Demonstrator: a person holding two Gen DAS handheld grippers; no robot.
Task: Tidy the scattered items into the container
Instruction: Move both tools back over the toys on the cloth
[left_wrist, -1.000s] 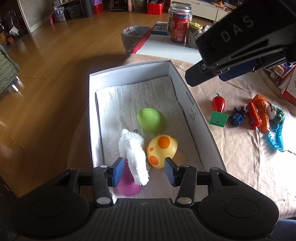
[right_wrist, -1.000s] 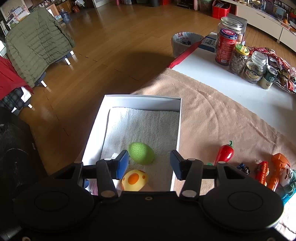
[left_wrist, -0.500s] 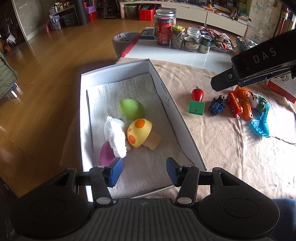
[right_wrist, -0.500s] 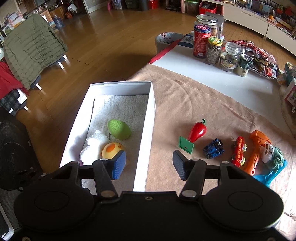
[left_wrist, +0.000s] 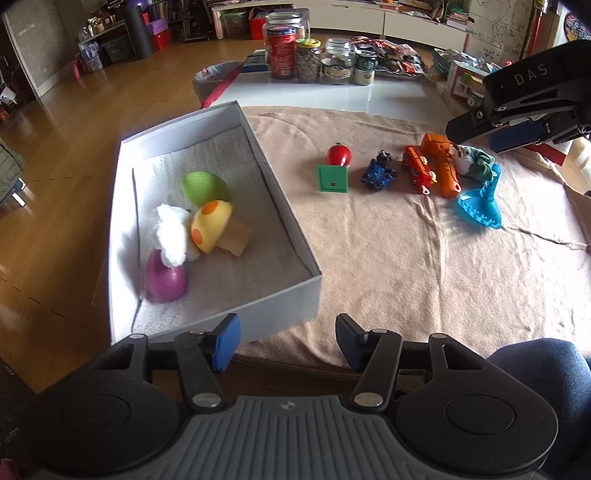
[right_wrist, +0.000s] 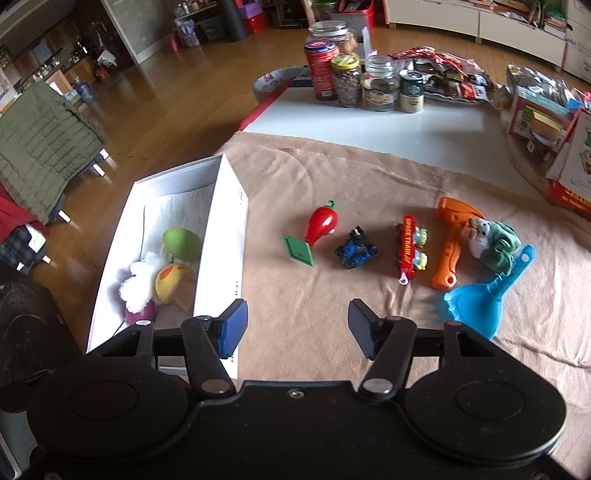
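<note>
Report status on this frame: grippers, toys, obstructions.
Left gripper and right gripper open, empty. White box holds four toys; red pepper and six others wait on the cloth. Nothing blocking.

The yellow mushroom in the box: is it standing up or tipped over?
Tipped over. The mushroom lies on its side on the towel in the box, its tan stem pointing sideways toward the box's right wall and its spotted cap against the white plush.
</note>
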